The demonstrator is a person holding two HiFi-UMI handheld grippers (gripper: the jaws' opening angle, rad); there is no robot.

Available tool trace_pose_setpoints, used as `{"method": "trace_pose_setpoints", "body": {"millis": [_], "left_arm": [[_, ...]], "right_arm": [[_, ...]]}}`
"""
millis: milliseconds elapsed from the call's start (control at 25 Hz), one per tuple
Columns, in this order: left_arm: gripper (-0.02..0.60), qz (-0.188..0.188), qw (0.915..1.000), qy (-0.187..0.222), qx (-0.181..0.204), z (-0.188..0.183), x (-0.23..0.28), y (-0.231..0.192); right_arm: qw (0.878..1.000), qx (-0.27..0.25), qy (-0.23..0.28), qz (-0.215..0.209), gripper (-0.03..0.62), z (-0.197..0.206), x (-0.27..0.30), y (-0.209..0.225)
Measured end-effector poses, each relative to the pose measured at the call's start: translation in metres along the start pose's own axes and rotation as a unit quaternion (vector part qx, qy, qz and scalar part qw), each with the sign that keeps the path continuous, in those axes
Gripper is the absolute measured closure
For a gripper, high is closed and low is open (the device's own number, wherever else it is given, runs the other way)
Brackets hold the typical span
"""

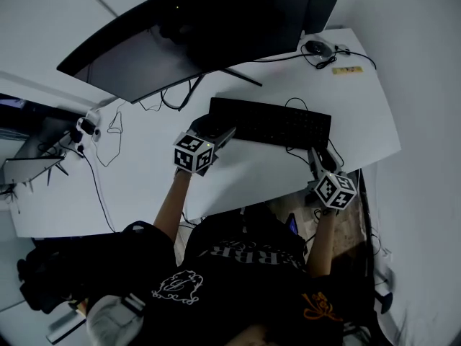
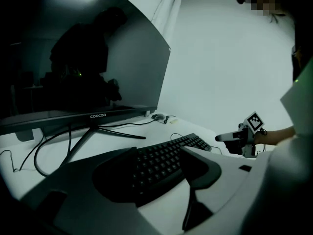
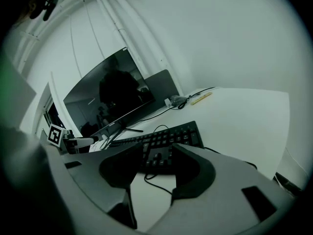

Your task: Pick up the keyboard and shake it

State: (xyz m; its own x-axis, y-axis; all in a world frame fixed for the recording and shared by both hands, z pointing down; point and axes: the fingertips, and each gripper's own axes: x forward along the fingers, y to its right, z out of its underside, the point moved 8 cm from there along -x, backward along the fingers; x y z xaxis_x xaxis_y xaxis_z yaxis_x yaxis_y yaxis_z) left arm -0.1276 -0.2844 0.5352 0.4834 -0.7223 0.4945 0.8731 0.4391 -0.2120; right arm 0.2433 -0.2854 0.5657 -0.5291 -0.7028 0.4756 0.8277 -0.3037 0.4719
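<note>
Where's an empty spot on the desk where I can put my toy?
Bare desk right of the keyboard, and the strip in front of it. Front-left is free too. Crowded: cables under the monitor, mouse back-right.

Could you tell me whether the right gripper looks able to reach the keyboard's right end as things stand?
Probably yes: the right gripper is open and aimed at the keyboard's right end, with only bare desk and a thin cable between them.

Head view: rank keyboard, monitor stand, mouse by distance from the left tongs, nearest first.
1. Keyboard, left end at the left tongs.
2. Monitor stand, just behind the keyboard.
3. Mouse, far right corner.
</note>
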Motion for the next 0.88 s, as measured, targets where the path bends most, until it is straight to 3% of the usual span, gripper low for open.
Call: {"method": "trace_pose_setpoints", "body": {"millis": [360,560,880], "left_arm": [[0.340,0.026,0.9992,0.006,0.031,0.008,-0.032,0.065],[0.363,0.047,0.9986,0.003,0.023,0.019,-0.053,0.095],[0.451,0.080,0.9966,0.016,0.014,0.043,-0.110,0.106]], "right_arm": [[0.998,-0.039,-0.018,-0.050,0.435,0.028,-0.006,-0.041],[0.996,-0.038,-0.022,-0.073,0.444,0.041,-0.009,-0.065],[0.996,-0.047,-0.007,-0.082,0.454,0.066,-0.032,-0.118]]}}
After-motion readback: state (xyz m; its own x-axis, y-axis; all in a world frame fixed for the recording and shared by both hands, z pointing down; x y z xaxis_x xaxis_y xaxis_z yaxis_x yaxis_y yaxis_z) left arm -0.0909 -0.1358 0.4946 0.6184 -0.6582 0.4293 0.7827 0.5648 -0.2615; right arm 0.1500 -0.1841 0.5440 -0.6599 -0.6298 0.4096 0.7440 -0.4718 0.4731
